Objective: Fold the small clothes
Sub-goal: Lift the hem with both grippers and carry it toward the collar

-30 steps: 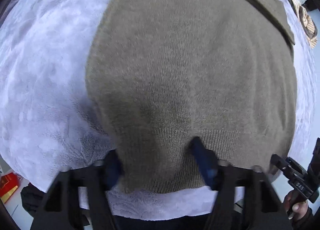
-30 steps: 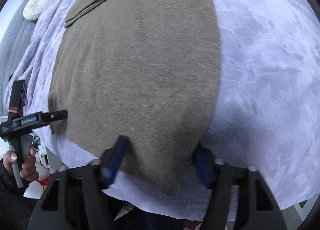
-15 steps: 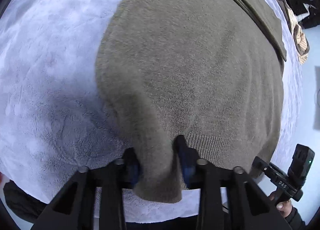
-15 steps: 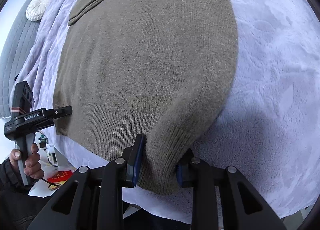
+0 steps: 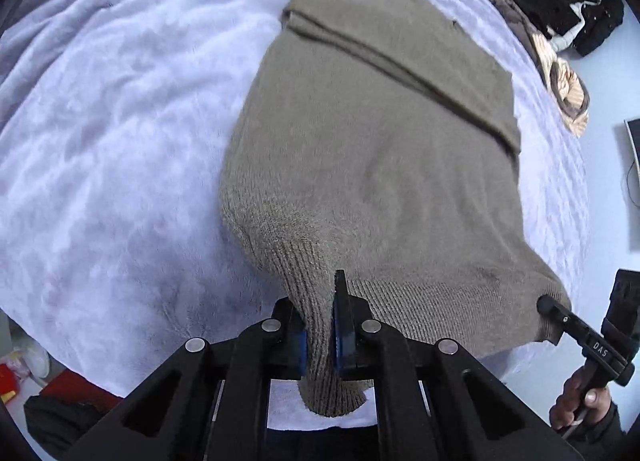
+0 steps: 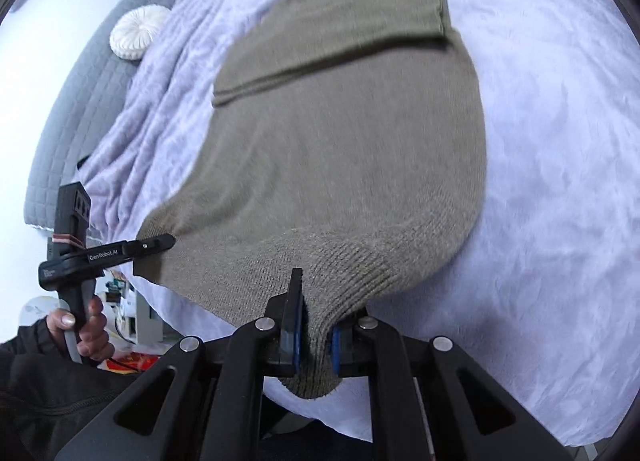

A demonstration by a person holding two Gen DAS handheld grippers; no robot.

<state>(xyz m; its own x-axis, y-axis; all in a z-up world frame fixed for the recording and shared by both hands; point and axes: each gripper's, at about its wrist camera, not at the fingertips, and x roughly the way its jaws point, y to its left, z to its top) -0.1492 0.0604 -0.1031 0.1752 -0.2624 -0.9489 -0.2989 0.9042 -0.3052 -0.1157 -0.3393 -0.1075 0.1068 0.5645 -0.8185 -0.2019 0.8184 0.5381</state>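
Observation:
An olive-brown knit sweater [image 5: 384, 165] lies spread on a pale lilac fleece blanket [image 5: 120, 141], with its far end folded over. My left gripper [image 5: 320, 325] is shut on the sweater's near left hem corner, and the ribbed hem hangs down between the pads. My right gripper [image 6: 314, 335] is shut on the near right hem corner of the sweater [image 6: 340, 149]. Both corners are lifted off the blanket [image 6: 560, 181]. The right gripper also shows in the left wrist view [image 5: 556, 311], and the left gripper shows in the right wrist view [image 6: 160, 243], each pinching its corner.
A brown and cream patterned garment [image 5: 556, 73] and a black garment [image 5: 572, 17] lie at the bed's far right. A grey quilted headboard [image 6: 80, 101] with a round white cushion [image 6: 138, 37] stands at the left. Red items [image 5: 10, 381] lie on the floor below the bed edge.
Both grippers went from open around the hem to shut on it. They have since lifted and pulled back, so the near hem rises off the blanket and more of the sweater shows.

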